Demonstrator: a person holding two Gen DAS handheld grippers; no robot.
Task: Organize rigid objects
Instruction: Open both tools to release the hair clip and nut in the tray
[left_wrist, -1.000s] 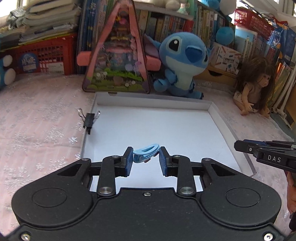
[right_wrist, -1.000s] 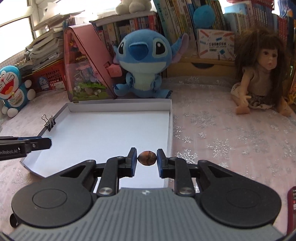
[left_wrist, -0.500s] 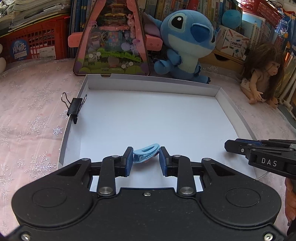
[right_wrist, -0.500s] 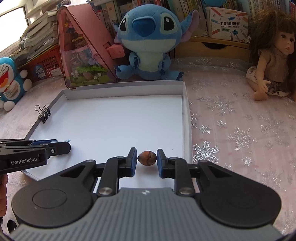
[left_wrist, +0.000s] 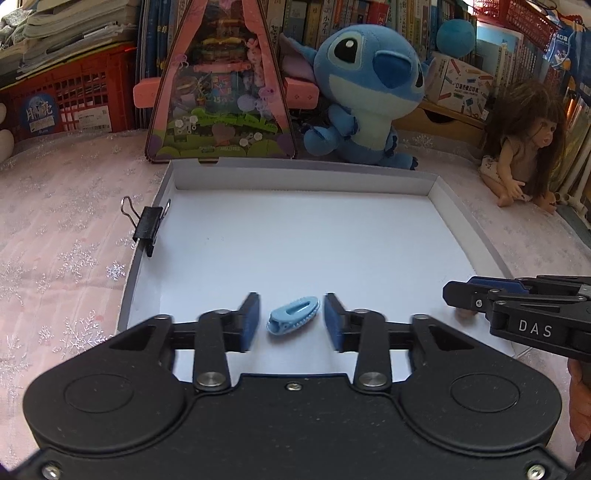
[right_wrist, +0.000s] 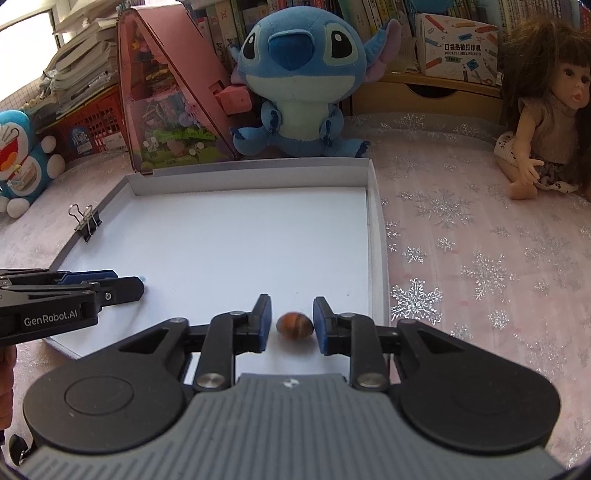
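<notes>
Blue clip (left_wrist: 293, 316) is left untouched between the parted left gripper (left_wrist: 291, 322); a brown bead (right_wrist: 294, 325) (tray's (right_wrist: 377, 236) five o'clock corner) is straddled by the released right gripper (right_wrist: 291, 325).

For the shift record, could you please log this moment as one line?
left gripper: open, blue clip released in white tray | right gripper: open, brown bead released in tray

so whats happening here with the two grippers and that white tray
A person works two handheld grippers over a shallow white cardboard tray. The left gripper is open around a small light-blue plastic clip lying on the tray floor. The right gripper is open around a small brown oval nut, also in the tray.
</notes>
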